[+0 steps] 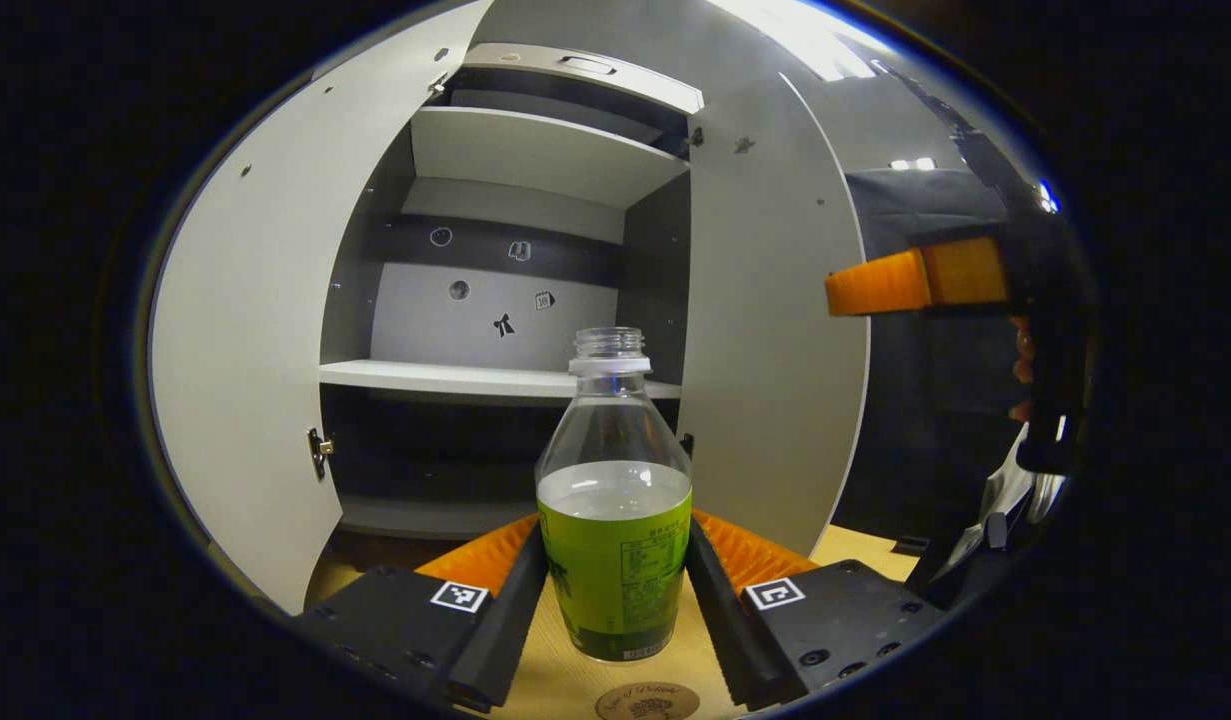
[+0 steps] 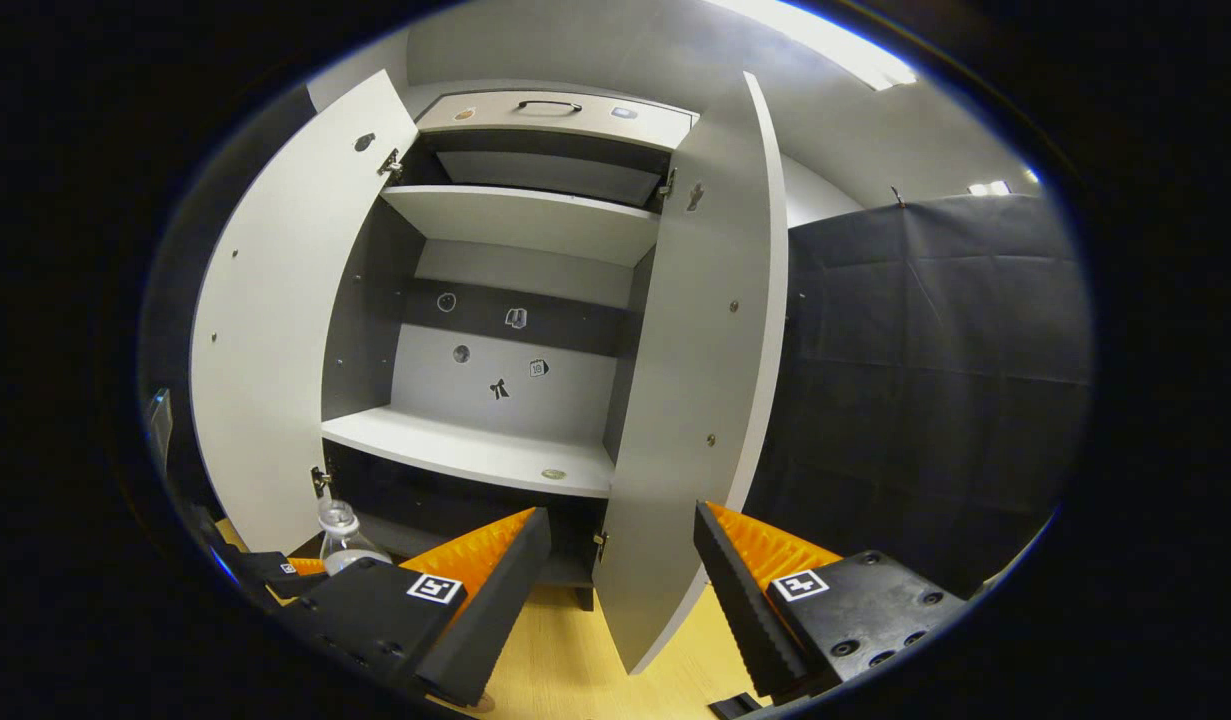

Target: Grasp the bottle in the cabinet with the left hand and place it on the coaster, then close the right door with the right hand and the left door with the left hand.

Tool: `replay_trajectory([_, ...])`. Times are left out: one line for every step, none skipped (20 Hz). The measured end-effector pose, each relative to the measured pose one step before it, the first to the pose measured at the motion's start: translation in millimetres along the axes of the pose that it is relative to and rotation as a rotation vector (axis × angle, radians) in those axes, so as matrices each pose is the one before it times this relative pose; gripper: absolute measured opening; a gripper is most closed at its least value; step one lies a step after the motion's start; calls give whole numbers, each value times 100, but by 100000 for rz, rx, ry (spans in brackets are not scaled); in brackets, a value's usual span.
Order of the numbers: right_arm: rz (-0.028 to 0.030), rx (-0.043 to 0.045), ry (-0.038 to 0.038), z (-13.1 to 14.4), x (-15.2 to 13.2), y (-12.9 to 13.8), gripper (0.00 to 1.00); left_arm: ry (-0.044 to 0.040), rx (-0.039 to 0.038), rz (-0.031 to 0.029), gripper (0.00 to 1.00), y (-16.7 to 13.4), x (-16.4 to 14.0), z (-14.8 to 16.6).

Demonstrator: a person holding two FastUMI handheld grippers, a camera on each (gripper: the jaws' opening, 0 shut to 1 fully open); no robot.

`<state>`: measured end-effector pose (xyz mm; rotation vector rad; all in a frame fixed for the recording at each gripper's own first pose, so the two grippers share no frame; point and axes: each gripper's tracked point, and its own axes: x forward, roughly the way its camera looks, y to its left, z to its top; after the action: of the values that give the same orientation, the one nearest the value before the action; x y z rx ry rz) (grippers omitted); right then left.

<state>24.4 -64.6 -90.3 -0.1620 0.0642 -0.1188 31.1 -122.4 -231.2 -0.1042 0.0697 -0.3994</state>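
The bottle (image 1: 615, 500), uncapped and part full, green label, is upright between the left gripper (image 1: 615, 590) fingers, both pressing its sides, out of the cabinet (image 1: 495, 380) and over the desk (image 1: 565, 680). Cannot tell if its base rests on the wood or hangs just above. The coaster (image 1: 647, 702) lies at the near desk edge, just short of the bottle, so it is not on it yet. Risks: open neck, so any tilt while moving spills liquid; letting go now leaves it off the coaster; half on the rim it could tip. The right gripper (image 2: 620, 590) is spread, holding nothing, just before the right door (image 2: 695, 400) edge, which stands open like the left door (image 2: 265, 330). A fast push could slam it or the fingers slip off the thin edge.
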Motion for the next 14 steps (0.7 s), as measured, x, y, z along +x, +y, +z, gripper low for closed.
replay_trajectory([-90,-1556,-1129,-551,209,-82,96,534,1348,879,78,-171,-164,-1397])
replay_trajectory([-326,-2271,151,-820,214,-96,96,1146,475,660,78,-409,-156,-1358])
replay_trajectory([-5,-2447,795,-926,68,-134,96,846,-356,129,78,-524,-125,-1412])
replay_trajectory([-151,-1858,701,-765,-30,-116,96,933,-492,-150,78,-609,-75,-1055])
replay_trajectory([-944,-846,516,-584,-56,-328,96,954,-549,251,78,-644,-217,-1184])
replay_trajectory([639,799,-231,-262,-104,-64,96,47,206,954,78,-330,-247,-741])
replay_trajectory([1526,1643,-545,-163,-144,290,96,-774,658,1698,78,-111,-264,-639])
replay_trajectory([857,802,-433,-296,-126,97,95,-884,763,1309,78,-180,-231,-431])
replay_trajectory([416,-62,-186,-353,55,-11,95,113,683,1022,78,-191,-36,-789])
replay_trajectory([474,-330,633,-509,32,4,95,1107,148,1436,78,27,-88,-750])
replay_trajectory([1127,358,646,-452,-8,127,95,1016,-675,1333,78,74,-82,-796])
replay_trajectory([838,957,563,-344,-21,52,95,669,-1260,236,78,-213,-133,-602])
replay_trajectory([644,1181,477,-367,40,-5,95,574,-854,-841,79,-470,-37,-527])
replay_trajectory([365,956,657,-323,68,-132,95,477,145,178,79,-262,-148,-518])
